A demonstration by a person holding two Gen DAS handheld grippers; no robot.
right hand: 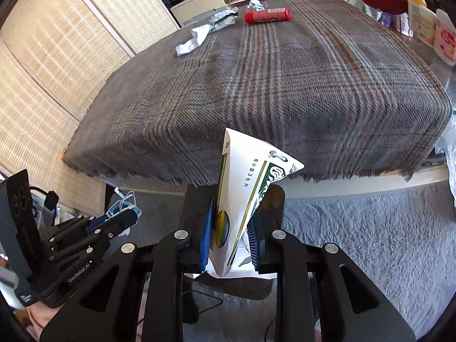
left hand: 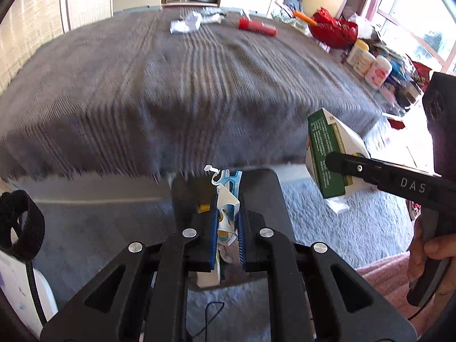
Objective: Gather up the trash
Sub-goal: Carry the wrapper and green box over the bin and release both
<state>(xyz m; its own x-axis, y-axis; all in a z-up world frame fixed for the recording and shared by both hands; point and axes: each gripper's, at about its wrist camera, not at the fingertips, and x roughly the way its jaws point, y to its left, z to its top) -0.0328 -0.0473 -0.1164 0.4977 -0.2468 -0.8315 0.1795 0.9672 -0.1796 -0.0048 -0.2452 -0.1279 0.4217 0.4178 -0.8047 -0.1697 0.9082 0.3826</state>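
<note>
- Crumpled wrapper (left hand: 225,216), white and blue with a thin plastic tag at top: clamped between the blue pads of the left gripper (left hand: 225,199), jaws clenched tight on it; carried off the table, over the grey carpet (left hand: 342,222).
- Flattened green-and-white carton (right hand: 242,199): pinched between the pads of the right gripper (right hand: 230,213), jaws narrowed on its lower end, top corner jutting up ahead of the fingertips; likewise clear of the table edge.
- Collected so far, judged from the grips: two pieces, one per gripper; not yet dropped anywhere, no bin in either view.
- Left to collect, far ahead of both grippers on the plaid tablecloth (right hand: 285,85): crumpled white paper (right hand: 192,41), silvery foil wrapper (right hand: 223,20) just beyond it, red tube (right hand: 268,15) lying on its side.
- Ahead and to the right, past the cloth's edge: red bag (left hand: 333,30), pale bottles (left hand: 367,62), mixed clutter; trash or not, cannot tell.
- Estimate: roughly midway; both loads to deposit, then the far-side pieces.
</note>
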